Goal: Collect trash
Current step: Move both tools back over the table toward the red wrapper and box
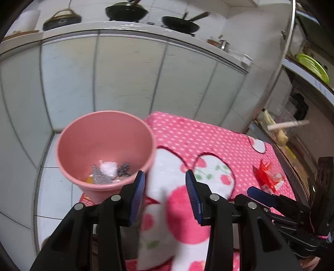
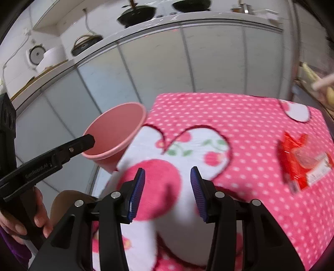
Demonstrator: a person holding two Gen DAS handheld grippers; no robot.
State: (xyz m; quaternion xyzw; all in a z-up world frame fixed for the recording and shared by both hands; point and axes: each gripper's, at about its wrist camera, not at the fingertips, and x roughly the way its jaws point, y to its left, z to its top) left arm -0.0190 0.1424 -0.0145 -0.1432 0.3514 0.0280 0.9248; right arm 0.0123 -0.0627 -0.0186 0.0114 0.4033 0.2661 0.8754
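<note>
Two wrist views of a table covered by a pink dotted cloth [image 2: 240, 116] with cherry and heart patterns, set before pale cabinet doors [image 1: 129, 79].

Left gripper [image 1: 165, 193]: its blue-padded fingers [image 1: 136, 200] stand wide apart with nothing between them; only the cloth shows in the gap. It hangs over the near left part of the table, just beside the pink bin [image 1: 105, 150]. In the right wrist view its black finger reaches in front of the bin's rim, and a hand [image 2: 23, 221] grips its handle at the lower left.

Right gripper [image 2: 167, 191]: fingers parted, empty, poised above the cloth's large pink circle.

Pink bin: it stands at the table's left edge, its mouth open upward. Inside lie a crumpled white scrap [image 1: 108, 167] and some grey and dark bits, too blurred to identify with confidence.

Red wrapper [image 2: 302, 160]: it lies flat on the cloth near the right edge of the table, well apart from both grippers and from the bin.

Background: dark pans [image 1: 127, 11] sit on the counter above the cabinets.
</note>
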